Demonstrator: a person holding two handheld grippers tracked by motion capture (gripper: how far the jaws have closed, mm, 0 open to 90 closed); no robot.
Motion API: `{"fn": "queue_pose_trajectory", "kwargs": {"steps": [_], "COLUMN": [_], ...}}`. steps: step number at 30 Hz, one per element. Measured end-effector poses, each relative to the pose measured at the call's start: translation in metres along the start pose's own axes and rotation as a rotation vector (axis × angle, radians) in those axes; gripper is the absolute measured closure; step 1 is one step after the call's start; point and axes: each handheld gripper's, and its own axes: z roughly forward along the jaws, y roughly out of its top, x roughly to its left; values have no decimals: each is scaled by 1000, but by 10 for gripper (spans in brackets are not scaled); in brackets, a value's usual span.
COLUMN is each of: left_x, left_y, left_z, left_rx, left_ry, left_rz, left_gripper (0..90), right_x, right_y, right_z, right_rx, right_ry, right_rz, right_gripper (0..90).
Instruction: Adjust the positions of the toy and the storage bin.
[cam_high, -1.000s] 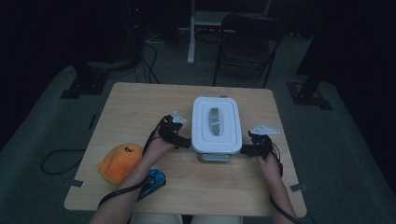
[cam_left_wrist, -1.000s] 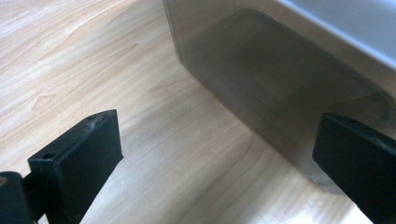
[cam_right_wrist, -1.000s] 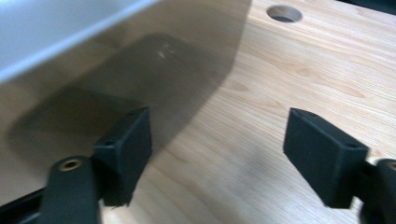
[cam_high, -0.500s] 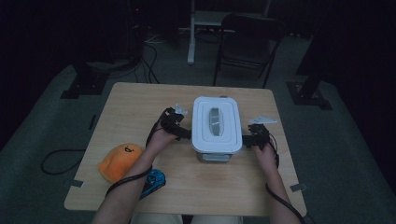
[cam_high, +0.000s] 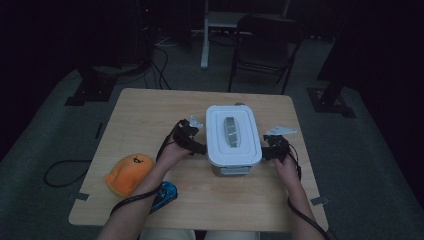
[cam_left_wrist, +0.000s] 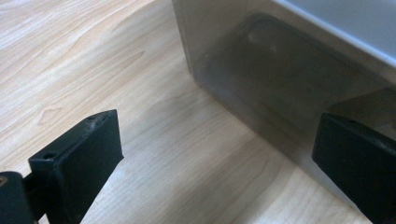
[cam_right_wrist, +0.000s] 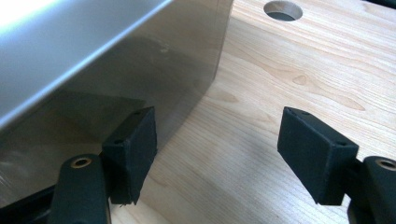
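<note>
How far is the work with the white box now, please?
Done: both grippers are beside the lidded box, left gripper and right gripper at opposite sides. In hand: both are open, one jaw of each near a wall. Left: no grip yet; the lid is on.

Container: a white-lidded rectangular storage box (cam_high: 233, 139) with translucent grey walls (cam_left_wrist: 280, 93), seen close in both gripper views (cam_right_wrist: 116, 79).
Lid: closed, flat on top, with a grey recessed handle (cam_high: 230, 131) at its centre.
Pose: upright, long side running away from the person.
Position: right of centre on the wooden surface (cam_high: 145, 120).
</note>
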Motion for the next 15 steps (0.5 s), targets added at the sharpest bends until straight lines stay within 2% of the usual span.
{"fn": "queue_pose_trajectory", "kwargs": {"steps": [3, 6, 8, 11, 14, 15], "left_x": [-5, -7, -9, -14, -13, -11], "left_y": [-3, -7, -8, -12, -16, -17], "left_z": [-4, -8, -9, -13, -13, -12], "left_rx": [-2, 4, 1, 1, -5, -13], "left_ry": [-5, -15, -10, -31, -46, -56], "left_rz": [10, 14, 23, 37, 34, 31], "left_gripper": [20, 20, 20, 20, 19, 19], "right_x": [2, 6, 6, 11, 10, 10], "right_y": [-1, -3, -3, -7, -11, -12], "right_z": [-3, -8, -8, -12, -14, -14], "right_rx": [-5, -2, -2, 4, 18, 19], "right_ry": [-1, 24, 24, 30, 30, 27], "right_rz": [-14, -43, -43, -75, -87, -76], "right_gripper": [286, 290, 290, 296, 284, 282]}}
